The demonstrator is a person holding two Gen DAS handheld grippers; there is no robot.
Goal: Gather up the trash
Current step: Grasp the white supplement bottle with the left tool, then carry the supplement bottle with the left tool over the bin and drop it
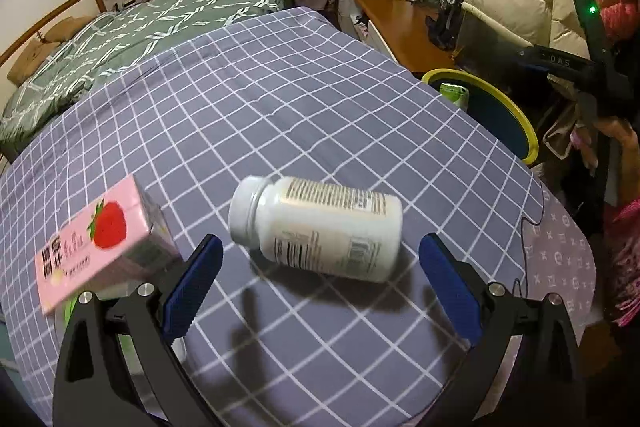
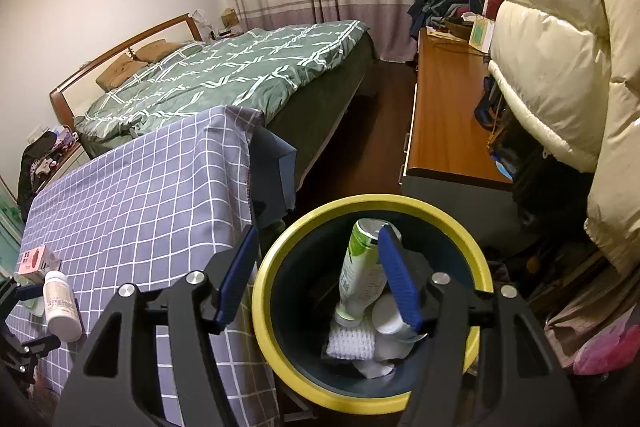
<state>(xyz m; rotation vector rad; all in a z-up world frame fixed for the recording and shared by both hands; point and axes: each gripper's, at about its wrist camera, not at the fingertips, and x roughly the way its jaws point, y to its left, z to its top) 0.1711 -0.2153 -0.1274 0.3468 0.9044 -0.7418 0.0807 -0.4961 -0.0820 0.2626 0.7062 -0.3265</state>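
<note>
Left tongs line up on the bottle while the right tongs hang empty over the bin.

Left view: left tongs point(image 1: 320, 279) spread wide, released, astride the white bottle point(image 1: 320, 227) lying on the checked surface point(image 1: 280, 107); best to close across its body, clear of the pink carton point(image 1: 100, 239) with its strawberry picture, print blurred.
Right view: right tongs point(image 2: 316, 275) released, nothing between them, above the yellow-rimmed bin point(image 2: 264, 307), where a green bottle point(image 2: 360, 267) lies; its label is unreadable.

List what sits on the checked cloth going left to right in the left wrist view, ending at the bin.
Pink strawberry-printed carton → white plastic pill bottle lying on its side → dark round bin with a yellow rim, which holds a green-and-white bottle.
</note>
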